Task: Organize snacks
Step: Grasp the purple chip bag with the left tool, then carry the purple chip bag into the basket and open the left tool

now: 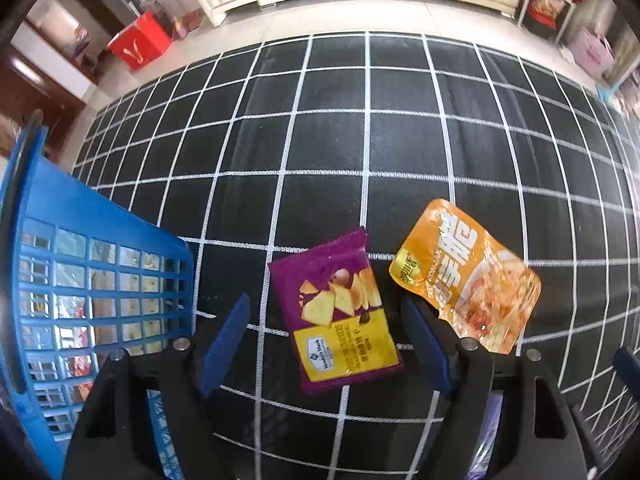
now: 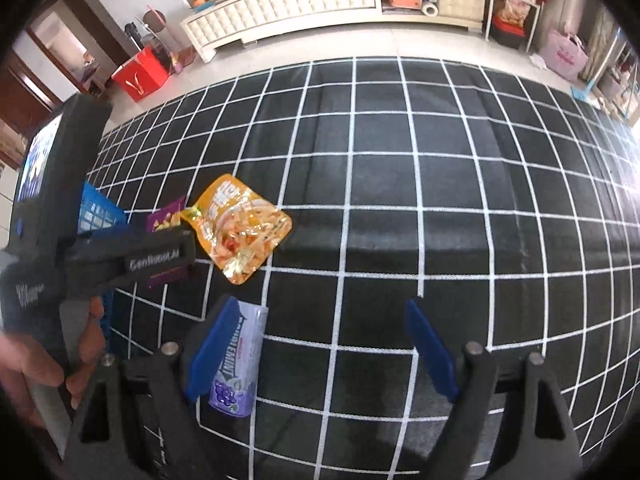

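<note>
Black mat (image 1: 400, 140) with white lines in squares, flat under all the snacks. On it a purple bag (image 1: 336, 312) with yellow chips in the picture, lying flat. Just beside it, on the right, an orange pouch (image 1: 468, 276), shiny and a bit crinkled, one corner close to the purple bag. Over on the left a blue basket (image 1: 100, 280) with little square holes, more snack packs showing through the holes. Left gripper (image 1: 324, 304) wide open, holding nothing, its two blue fingers (image 1: 226, 340) spread out on each side of the purple bag. Cannot tell if touching the bag or just above it. From the other camera, a hand (image 2: 84, 360) wrapped around the handle of that left gripper. Right gripper (image 2: 320, 308) wide open too, nothing between its fingers but bare mat. A small grape packet (image 2: 240, 360), pale purple with grapes drawn on it, lying just beside the left finger of the right gripper, partly hidden behind it. Far at the back, on the floor, a red box (image 2: 140, 74) and a long white cabinet (image 2: 280, 0).
</note>
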{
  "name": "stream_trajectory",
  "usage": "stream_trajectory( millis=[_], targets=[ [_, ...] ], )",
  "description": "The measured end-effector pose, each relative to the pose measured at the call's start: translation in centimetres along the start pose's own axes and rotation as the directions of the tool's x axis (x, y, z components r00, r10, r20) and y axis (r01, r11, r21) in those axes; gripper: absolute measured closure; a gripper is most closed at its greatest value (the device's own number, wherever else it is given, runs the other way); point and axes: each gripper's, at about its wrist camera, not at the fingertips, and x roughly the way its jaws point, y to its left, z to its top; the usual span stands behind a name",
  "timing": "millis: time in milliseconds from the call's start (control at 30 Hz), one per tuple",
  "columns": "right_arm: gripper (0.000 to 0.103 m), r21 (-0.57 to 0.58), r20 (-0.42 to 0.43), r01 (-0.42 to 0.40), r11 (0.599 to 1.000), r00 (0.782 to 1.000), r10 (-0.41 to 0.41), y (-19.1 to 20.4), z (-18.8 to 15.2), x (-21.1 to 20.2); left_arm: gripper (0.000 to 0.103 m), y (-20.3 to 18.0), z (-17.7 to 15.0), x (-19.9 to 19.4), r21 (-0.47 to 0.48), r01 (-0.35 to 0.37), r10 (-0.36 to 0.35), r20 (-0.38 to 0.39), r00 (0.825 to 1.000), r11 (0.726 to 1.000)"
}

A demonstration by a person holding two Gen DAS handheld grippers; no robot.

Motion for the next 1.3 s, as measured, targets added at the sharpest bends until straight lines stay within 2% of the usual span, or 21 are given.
stream_trajectory(
  millis=[67,100,133,167,267,367,433,533,600,733,867,1000,1067,1133,1233,1300],
  targets=[
    [0.015,-0.007,0.006,0.014,1.000,1.000,-0.014,0.1,0.0,0.0,0.029,0.4,0.2,0.1,-0.015,0.013,-0.013,0.000,1.000,1.000],
    [0.015,-0.008,0.006,0.014,1.000,1.000,-0.013,0.1,-0.1,0.0,0.038,0.6,0.3,0.2,-0.015,0.029,-0.029,0.003,1.000,0.999],
    [0.015,-0.006,0.003,0.009,1.000,1.000,-0.009,0.1,-0.1,0.0,0.052,0.7,0.2,0.0,-0.011,0.039,-0.039,0.007,0.999,0.999],
    [0.015,-0.002,0.001,0.003,1.000,1.000,-0.003,0.0,-0.1,0.1,0.055,0.5,0.2,-0.1,0.008,0.016,-0.016,0.012,1.000,1.000],
    [0.015,0.012,-0.009,-0.013,1.000,1.000,0.013,-0.2,-0.2,0.3,0.056,-0.9,-0.7,-0.5,0.078,-0.042,0.040,0.031,0.999,0.996],
    [0.015,0.004,-0.007,-0.010,1.000,1.000,0.010,0.1,-0.4,0.4,0.056,-1.1,-1.2,-0.6,0.086,-0.018,0.015,0.029,0.999,0.996],
    [0.015,-0.002,0.008,-0.001,1.000,1.000,0.001,0.2,-0.4,0.2,0.056,-1.3,-2.3,-1.7,0.118,-0.055,0.046,0.071,0.996,0.992],
    [0.015,-0.018,0.033,0.017,1.000,0.999,-0.017,0.5,-0.4,-0.3,0.056,-1.6,-4.1,-3.9,0.189,-0.069,0.044,0.136,0.990,0.980],
    [0.015,-0.015,0.037,-0.004,1.000,0.999,0.005,0.5,-0.3,-0.6,0.056,-1.1,-4.8,-5.5,0.208,-0.074,0.038,0.170,0.985,0.975],
    [0.016,-0.024,0.057,-0.023,0.999,0.998,0.024,0.9,-0.6,-1.6,0.056,0.8,-5.4,-8.4,0.209,-0.058,0.011,0.221,0.975,0.976],
    [0.016,-0.052,0.075,-0.051,0.997,0.996,0.054,1.7,-0.8,-2.1,0.056,1.3,-7.6,-12.0,0.217,-0.041,-0.018,0.263,0.965,0.975],
    [0.016,-0.063,0.082,-0.075,0.995,0.993,0.080,3.0,-1.0,-1.9,0.056,4.5,-8.3,-15.0,0.190,-0.032,-0.030,0.313,0.949,0.981],
    [0.016,-0.094,0.075,-0.065,0.993,0.995,0.072,4.1,-1.1,-1.5,0.056,5.1,-8.5,-16.2,0.171,-0.040,-0.019,0.331,0.943,0.985],
    [0.016,-0.118,0.076,-0.048,0.992,0.995,0.058,4.8,-1.1,-1.3,0.056,7.3,-8.3,-16.7,0.150,-0.045,-0.010,0.344,0.939,0.988],
    [0.016,-0.111,0.085,-0.045,0.993,0.995,0.055,5.1,-0.8,-1.3,0.056,9.6,-9.3,-18.1,0.130,-0.058,0.006,0.368,0.930,0.990],
    [0.016,-0.111,0.086,-0.052,0.992,0.994,0.062,5.2,-0.6,-1.2,0.056,11.6,-9.5,-18.3,0.118,-0.068,0.020,0.366,0.930,0.991]
  ],
)
